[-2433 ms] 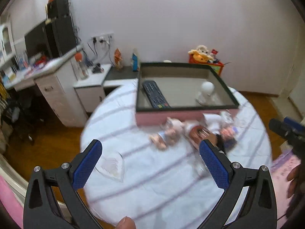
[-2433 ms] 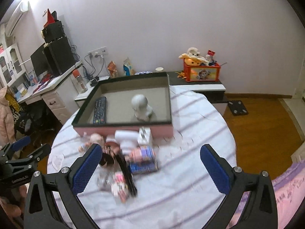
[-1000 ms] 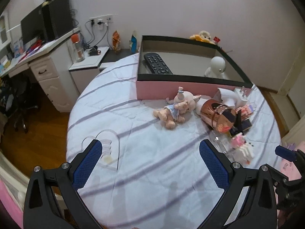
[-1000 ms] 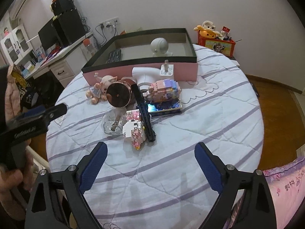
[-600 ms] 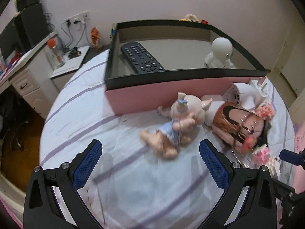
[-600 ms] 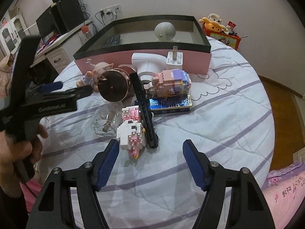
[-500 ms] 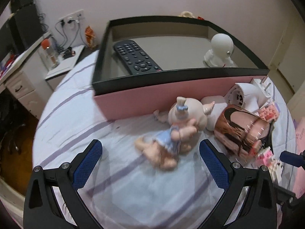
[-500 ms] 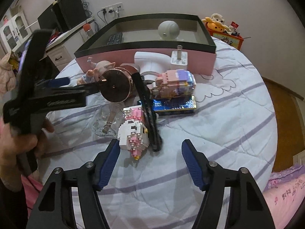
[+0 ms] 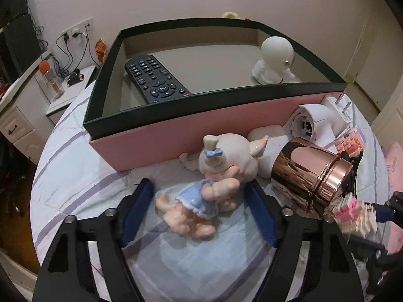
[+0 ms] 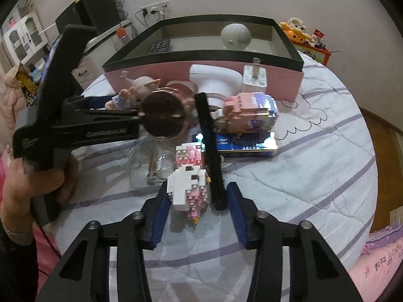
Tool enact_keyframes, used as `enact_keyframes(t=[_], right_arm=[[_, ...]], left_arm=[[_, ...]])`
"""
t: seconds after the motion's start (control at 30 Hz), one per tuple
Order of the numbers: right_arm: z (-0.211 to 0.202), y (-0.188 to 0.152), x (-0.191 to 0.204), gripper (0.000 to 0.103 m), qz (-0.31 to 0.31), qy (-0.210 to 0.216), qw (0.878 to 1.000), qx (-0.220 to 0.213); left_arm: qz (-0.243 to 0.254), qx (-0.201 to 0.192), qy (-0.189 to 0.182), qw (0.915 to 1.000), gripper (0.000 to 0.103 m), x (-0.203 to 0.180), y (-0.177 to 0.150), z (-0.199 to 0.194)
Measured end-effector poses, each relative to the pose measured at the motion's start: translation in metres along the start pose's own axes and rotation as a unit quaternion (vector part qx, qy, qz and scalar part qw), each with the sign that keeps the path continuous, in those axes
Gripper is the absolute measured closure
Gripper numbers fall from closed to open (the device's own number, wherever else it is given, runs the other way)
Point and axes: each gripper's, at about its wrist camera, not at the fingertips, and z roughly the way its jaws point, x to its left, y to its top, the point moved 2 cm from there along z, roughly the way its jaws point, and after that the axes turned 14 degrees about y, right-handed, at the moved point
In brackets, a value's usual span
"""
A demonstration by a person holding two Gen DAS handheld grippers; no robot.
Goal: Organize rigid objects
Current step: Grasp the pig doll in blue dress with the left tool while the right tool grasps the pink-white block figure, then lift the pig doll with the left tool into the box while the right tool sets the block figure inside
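Note:
A pink box with a dark rim [image 9: 226,125] holds a black remote [image 9: 157,81] and a white round figure [image 9: 275,60]. A pig doll in a blue dress [image 9: 209,188] lies in front of the box, between the open jaws of my left gripper [image 9: 199,209]. A rose-gold cup [image 9: 309,176] lies beside it. My right gripper [image 10: 197,201] is open around a white and pink brick figure [image 10: 190,181] and the end of a black bar [image 10: 211,151].
A pink brick block [image 10: 249,110], a blue shiny case [image 10: 246,144], a white hair dryer [image 10: 214,78] and a white plug [image 10: 254,78] lie by the box front. A clear glass piece [image 10: 148,161] lies left. The round striped table [image 10: 314,176] drops off all around.
Both grippers moved forward and down to the objects and their jaws narrowed. The left closed in around the pig doll, the right around the brick figure.

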Motion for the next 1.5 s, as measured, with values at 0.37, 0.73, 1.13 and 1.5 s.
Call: enact_keyframes(t=[0.37,0.73,1.13,1.5], right_arm=[[-0.003,-0.001,-0.003,0.063,0.013,0.033,0.999,-0.015],[-0.024,-0.007,-0.007,0.063,0.032,0.064,0.997,-0.03],[-0.032,-0.005,0.002,0.063,0.011,0.078,0.996,-0.034],[-0.017,-0.016,0.0,0.062,-0.005,0.019,1.0,-0.004]], left_arm=[[-0.006,-0.01,-0.014,0.9998,0.044,0.003,0.0,0.0],[-0.058,-0.002,-0.039,0.9976,0.044,0.015,-0.022,-0.02],[-0.09,-0.011,-0.026,0.9956,0.044,0.037,-0.047,-0.056],[-0.051,0.011,-0.012,0.9986,0.044,0.023,-0.052,-0.037]])
